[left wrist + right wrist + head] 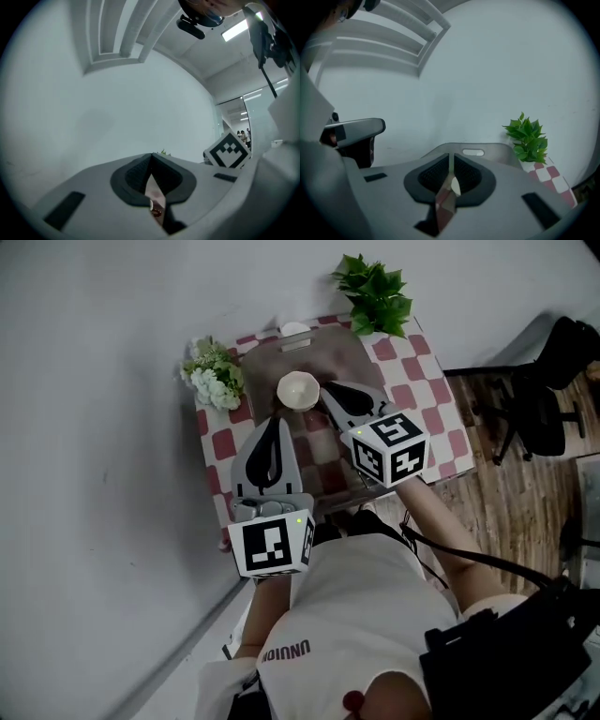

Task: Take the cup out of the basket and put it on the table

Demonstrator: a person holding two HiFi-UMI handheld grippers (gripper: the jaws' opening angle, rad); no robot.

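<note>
Right gripper view shows the right gripper (450,159) with its jaws drawn together and nothing pinched between them. Left gripper view shows the left gripper (151,159) closed tight and empty too. Seen from above, the right one's tips sit just beside the cream cup (298,391), which stands upright inside the basket (352,352); I cannot tell whether they touch it. The left gripper hangs by the basket's near left side. White flowers (214,374) sit left of the basket and a green plant (377,292) behind its right corner, all on the checked table (441,418).
</note>
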